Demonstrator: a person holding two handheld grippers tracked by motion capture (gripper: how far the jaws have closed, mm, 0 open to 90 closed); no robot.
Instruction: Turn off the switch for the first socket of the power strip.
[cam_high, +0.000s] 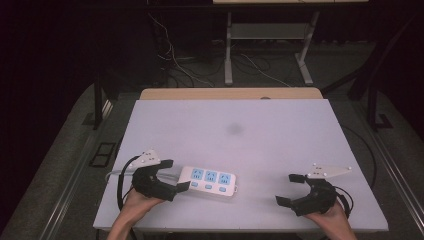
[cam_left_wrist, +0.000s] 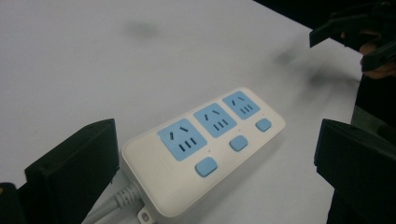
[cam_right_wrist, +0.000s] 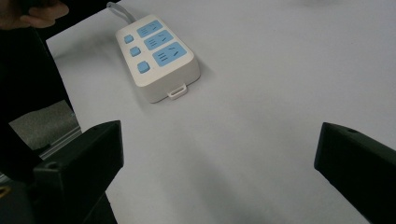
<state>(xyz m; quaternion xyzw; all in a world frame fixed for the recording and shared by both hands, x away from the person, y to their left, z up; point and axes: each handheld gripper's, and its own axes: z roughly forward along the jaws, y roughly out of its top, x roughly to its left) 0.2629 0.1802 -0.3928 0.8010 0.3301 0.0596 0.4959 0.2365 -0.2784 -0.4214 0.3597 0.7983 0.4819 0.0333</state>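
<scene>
Lying unlabelled, white power strip (cam_high: 208, 181), table (cam_high: 280, 125)

Table (cam_high: 280, 125) brightly lit, surroundings dark; frames soft, slightly blurred.

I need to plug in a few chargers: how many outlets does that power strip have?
3, in a row on the top face of the power strip: one nearest the cord end, one in the middle, one at the far end. None appears hidden.

A white power strip (cam_left_wrist: 205, 149) with three blue sockets lies between wide-spread tongs (cam_left_wrist: 215, 163) on the table (cam_left_wrist: 93, 70).
</scene>
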